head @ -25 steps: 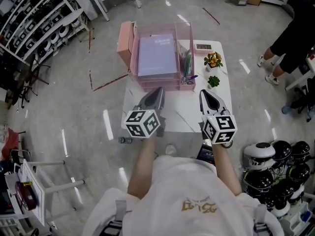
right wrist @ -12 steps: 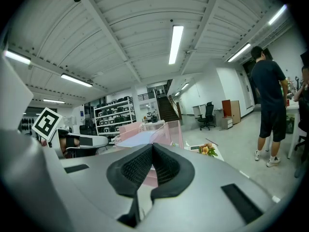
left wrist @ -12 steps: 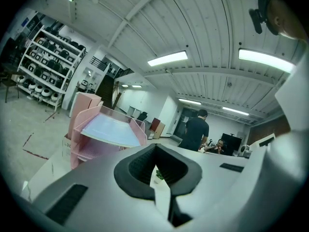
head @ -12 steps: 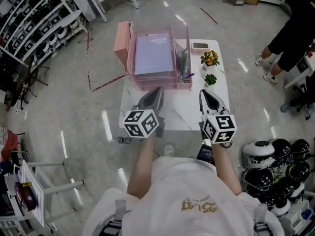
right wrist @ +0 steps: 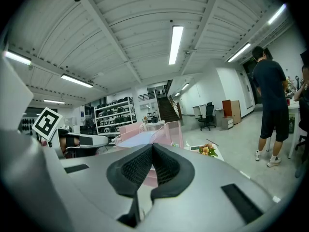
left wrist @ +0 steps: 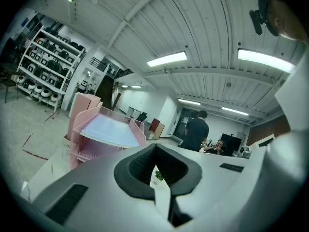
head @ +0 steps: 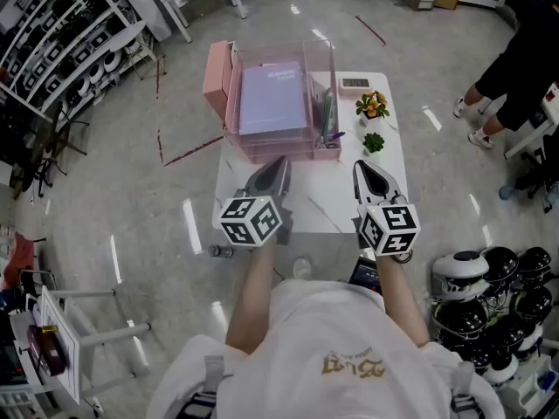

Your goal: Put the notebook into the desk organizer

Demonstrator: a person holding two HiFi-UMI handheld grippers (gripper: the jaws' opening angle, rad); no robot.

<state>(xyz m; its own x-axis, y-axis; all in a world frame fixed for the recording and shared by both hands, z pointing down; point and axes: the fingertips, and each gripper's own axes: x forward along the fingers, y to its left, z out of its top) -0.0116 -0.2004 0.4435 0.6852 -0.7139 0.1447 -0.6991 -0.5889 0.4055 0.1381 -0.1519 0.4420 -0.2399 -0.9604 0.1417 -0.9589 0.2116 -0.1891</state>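
The pale lilac, flat notebook (head: pixel 275 99) lies face up in the top tray of the pink, see-through plastic desk organizer (head: pixel 230 90), which stands at the far end of the white rectangular counter (head: pixel 325 209). By the look of it, the placing is done. The left claw (head: pixel 283 161) and the right claw (head: pixel 361 165) hover side by side over the near half of the counter, well apart from the organizer. Each is closed pad to pad with nothing between them, as both gripper views show. The risks from here are small and come mostly from careless movement. A forward push of the left claw could knock the organizer's near edge and shift it toward the far left corner. The right claw, if it swings far and right, could tip the small pot of orange flowers (head: pixel 375 105) or the little green plant (head: pixel 377 142) just right of the organizer. From the left gripper view the notebook seems to sit loosely on the open tray, so a jolt might slide it out.
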